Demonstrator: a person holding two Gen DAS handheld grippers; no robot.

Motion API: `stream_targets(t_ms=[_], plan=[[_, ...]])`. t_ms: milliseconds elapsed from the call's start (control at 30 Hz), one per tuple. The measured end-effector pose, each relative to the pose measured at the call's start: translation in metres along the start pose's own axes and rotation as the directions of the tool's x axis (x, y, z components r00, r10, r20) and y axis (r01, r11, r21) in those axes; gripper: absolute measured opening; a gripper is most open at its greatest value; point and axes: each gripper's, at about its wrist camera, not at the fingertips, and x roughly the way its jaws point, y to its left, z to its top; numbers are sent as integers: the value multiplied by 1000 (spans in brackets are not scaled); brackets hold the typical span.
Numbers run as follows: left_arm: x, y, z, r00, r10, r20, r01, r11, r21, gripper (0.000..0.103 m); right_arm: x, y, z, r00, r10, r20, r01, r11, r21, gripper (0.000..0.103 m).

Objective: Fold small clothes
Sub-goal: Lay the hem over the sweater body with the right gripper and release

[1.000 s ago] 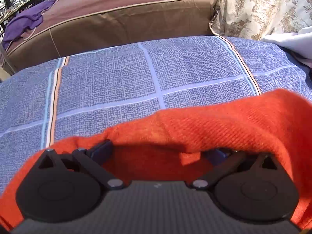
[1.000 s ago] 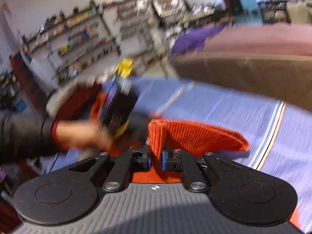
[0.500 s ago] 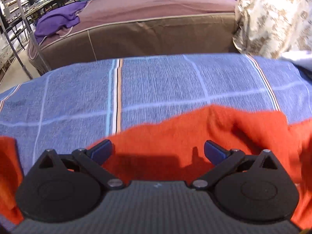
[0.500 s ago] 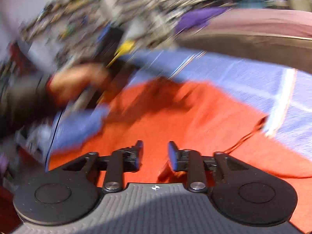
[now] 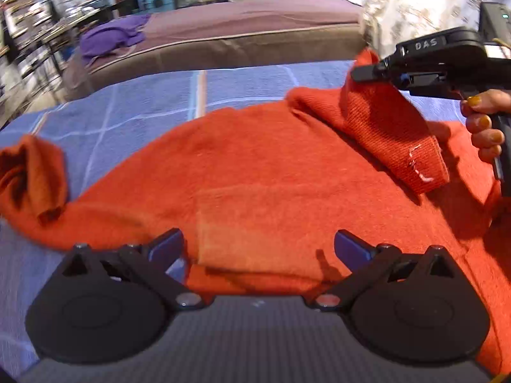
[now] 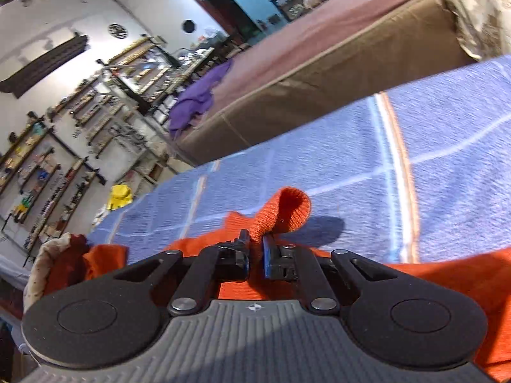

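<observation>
Right tool point(image 6: 255, 249) just closed, pinching orange sweater point(image 5: 271, 175) sleeve.

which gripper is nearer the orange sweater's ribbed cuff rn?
Right. The right gripper is shut on the ribbed cuff, having just closed, and holds it above the orange sweater. The left gripper is open at the sweater's near edge, apart from the cuff.

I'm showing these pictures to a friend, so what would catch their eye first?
The bright orange sweater spread across the blue checked bedspread. At its right side the right hand-held gripper is shut on a ribbed sleeve, lifting it, while the left hand-held gripper is open over the near edge.
</observation>
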Motion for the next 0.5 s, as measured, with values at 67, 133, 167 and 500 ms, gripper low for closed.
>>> stream_targets(t_ms=[67, 133, 167, 500], plan=[[-11, 4, -9, 1000, -26, 10, 26, 999, -47, 103, 15, 23, -14, 996, 73, -52, -76, 995, -61, 15], [-17, 7, -14, 999, -42, 2, 42, 996, -74, 103, 31, 37, -29, 979, 76, -191, -98, 990, -106, 15], [-19, 7, -17, 999, -40, -2, 40, 996, -82, 103, 39, 45, -39, 966, 57, -253, -95, 985, -142, 17], [-18, 11, -35, 998, -40, -41, 36, 995, -97, 103, -48, 11, -79, 995, -98, -36, 98, 995, -3, 73]])
